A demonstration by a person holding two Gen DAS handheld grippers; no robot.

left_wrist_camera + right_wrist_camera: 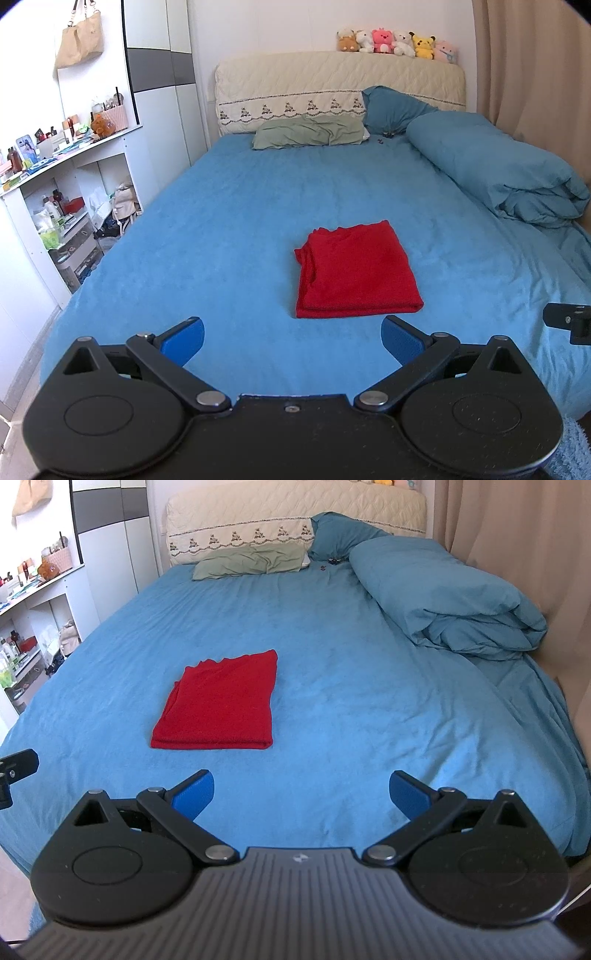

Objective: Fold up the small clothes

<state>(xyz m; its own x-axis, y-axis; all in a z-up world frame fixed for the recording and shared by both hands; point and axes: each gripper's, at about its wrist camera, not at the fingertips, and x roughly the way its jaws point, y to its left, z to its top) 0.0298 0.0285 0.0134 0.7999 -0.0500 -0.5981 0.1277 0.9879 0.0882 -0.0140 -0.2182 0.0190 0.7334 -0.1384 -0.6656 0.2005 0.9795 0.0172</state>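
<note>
Now the red cloth [356, 271] lies folded into a neat rectangle on the blue bed [229, 236], just ahead of both grippers and touched by neither. Both the left hand-held gripper [291, 341] and the right hand-held gripper [301, 794] hang above the sheet with jaws spread wide, holding nothing; a rolled duvet [454, 602] lies along the bed's right side

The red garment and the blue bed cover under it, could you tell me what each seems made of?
Red garment: apparently soft matte knit, perhaps cotton; limp rippled edges, no sheen. Blue bed cover: likely plush fleece or terry; fuzzy, mottled nap.
</note>
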